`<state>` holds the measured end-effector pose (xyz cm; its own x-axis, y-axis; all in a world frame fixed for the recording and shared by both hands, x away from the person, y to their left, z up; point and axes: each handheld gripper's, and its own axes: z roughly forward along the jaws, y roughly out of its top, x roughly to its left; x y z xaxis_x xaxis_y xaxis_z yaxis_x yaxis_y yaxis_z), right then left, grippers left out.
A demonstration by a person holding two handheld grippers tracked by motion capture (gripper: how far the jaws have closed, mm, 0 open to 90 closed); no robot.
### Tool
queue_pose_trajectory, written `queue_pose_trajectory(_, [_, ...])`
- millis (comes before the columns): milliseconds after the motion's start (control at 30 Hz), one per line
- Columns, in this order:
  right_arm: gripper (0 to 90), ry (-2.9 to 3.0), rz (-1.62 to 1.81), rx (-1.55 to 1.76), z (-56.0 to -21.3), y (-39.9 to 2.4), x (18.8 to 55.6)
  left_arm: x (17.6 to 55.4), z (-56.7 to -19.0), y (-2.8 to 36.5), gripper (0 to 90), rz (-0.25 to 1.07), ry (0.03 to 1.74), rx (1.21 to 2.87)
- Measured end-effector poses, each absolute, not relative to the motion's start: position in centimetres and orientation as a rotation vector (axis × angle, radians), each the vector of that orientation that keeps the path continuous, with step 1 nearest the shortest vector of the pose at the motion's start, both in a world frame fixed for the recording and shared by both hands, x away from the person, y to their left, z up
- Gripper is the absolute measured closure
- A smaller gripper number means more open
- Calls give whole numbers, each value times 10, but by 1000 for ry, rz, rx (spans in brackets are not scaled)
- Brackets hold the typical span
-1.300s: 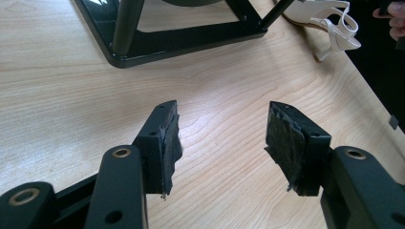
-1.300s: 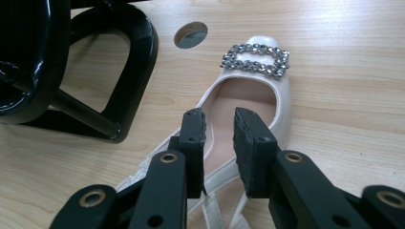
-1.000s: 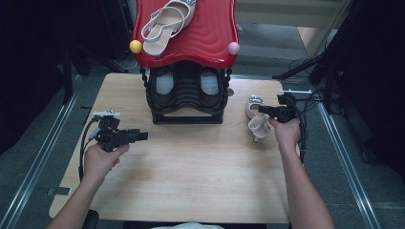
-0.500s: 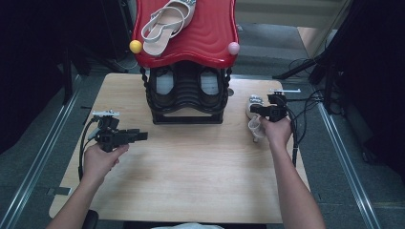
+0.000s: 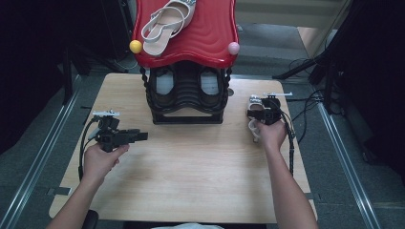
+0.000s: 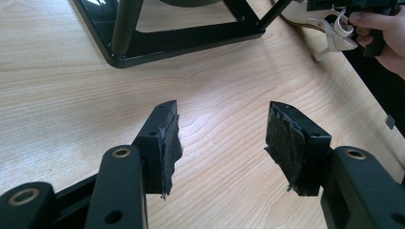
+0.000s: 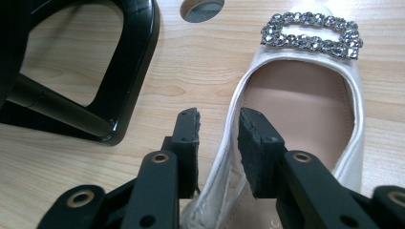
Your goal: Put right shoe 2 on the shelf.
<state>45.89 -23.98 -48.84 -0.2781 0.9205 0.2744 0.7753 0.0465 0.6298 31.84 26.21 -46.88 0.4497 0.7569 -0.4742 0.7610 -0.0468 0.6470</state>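
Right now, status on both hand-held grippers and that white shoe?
Left hand-held gripper open, empty, over bare table. Right hand-held gripper straddling the white shoe side edge, jaws just closing, not yet clamped. Black rack close beside.

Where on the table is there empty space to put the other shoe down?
The widest bare patch is the wood between the two forearms, in front of the black rack. The strip left of the rack, beyond the left tool, is free too. It is crowded on the right, where the right tool straddles the white shoe's edge.
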Motion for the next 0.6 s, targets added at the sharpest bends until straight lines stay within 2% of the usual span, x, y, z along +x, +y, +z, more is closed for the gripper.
queue_pose_trajectory(333, [856, 2116, 1003, 1785, -494, -241, 463, 319, -469, 261, 453, -8, 1298, 1792])
queue_pose_trajectory(600, [878, 2111, 1032, 1812, -493, -248, 464, 319, -470, 262, 453, -7, 1301, 1791])
